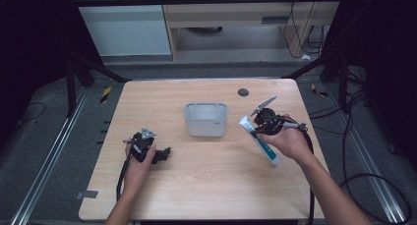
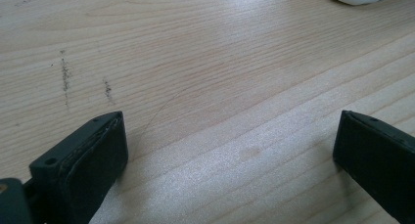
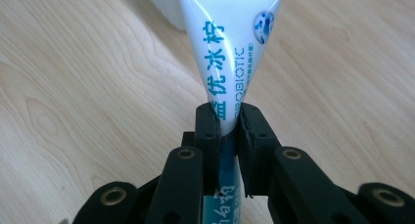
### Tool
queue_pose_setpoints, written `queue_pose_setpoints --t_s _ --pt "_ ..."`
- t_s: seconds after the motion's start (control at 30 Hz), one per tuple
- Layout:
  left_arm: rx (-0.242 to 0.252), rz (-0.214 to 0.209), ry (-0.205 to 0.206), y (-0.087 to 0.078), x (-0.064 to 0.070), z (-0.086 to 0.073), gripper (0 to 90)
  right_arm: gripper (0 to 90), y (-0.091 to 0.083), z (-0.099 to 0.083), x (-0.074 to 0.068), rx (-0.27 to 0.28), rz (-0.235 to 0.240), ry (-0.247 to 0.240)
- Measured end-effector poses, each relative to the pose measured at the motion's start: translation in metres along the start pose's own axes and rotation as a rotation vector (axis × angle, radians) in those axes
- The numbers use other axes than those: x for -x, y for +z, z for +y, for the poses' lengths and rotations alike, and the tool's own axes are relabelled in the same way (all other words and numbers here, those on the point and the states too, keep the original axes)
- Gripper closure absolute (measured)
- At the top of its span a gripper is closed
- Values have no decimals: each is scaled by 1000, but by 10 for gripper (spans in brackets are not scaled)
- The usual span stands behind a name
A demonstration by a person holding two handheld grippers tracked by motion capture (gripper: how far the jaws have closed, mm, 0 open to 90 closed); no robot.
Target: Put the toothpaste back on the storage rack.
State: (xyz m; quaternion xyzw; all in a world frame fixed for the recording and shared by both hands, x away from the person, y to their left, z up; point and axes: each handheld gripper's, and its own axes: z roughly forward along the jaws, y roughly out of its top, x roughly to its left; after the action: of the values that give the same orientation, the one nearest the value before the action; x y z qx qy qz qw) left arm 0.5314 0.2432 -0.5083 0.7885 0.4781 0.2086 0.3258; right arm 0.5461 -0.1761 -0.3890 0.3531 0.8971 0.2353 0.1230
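A white toothpaste tube (image 1: pixel 259 140) with blue print is held off the wooden table (image 1: pixel 206 185) to the right of a small grey-white tub (image 1: pixel 206 119). My right gripper (image 1: pixel 256 127) is shut on the tube; in the right gripper view the jaws pinch the tube (image 3: pixel 230 57) across its narrow part, and its wide flat end points toward the tub (image 3: pixel 164 4). My left gripper (image 1: pixel 166 154) rests low over the table's left part, jaws pointing right. In the left gripper view its fingers (image 2: pixel 83 160) stand wide apart over bare wood.
A dark round grommet (image 1: pixel 243 92) is set in the table near its far edge. Cables trail from both grippers over the front edge. Black frame bars and floor cables surround the table.
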Motion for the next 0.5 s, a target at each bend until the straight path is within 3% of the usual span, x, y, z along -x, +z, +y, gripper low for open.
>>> queue_pose_setpoints --t_s 0.5 --pt "0 0 0 0 0 0 0 804 -28 14 3 140 -29 15"
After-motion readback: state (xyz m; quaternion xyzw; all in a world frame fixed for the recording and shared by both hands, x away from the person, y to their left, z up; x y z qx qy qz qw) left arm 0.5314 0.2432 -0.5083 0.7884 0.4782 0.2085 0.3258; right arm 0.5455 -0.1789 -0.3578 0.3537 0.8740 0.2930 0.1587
